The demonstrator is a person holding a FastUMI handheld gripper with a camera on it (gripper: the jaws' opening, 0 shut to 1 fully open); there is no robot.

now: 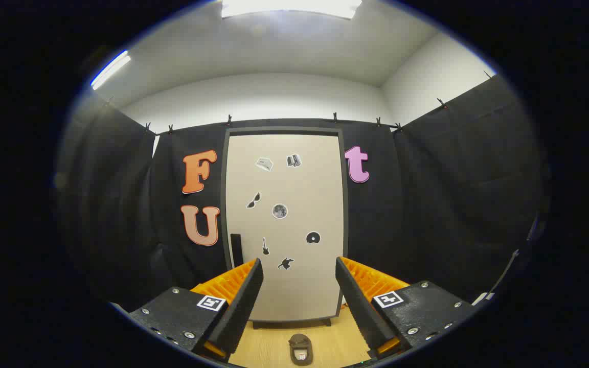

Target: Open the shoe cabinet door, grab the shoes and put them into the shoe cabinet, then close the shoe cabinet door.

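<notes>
I am looking straight at the shoe cabinet (285,225), which stands upright against the booth's black cloth wall (427,204) at the far edge of the wooden floor (269,347). Its door (294,286) is shut: a pale beige panel in a dark frame, with a short dark handle (236,249) low on its left edge. Small stickers (279,211) dot the door, among them sunglasses, a moon, a guitar, a disc and a stack of books; I can read no writing on any of them. My gripper (298,268) is released, its fingers spread wide with nothing between them, and the lower half of the door shows through the gap. Each finger block carries a square black-and-white marker tag (211,302). A shoe (300,349) lies on the floor between the fingers, nearer to me than the cabinet's foot, dark-rimmed with a lighter insole; its brand label is too small to make out. The floor between shoe and cabinet is bare wood, and cloth walls close in on both sides.
</notes>
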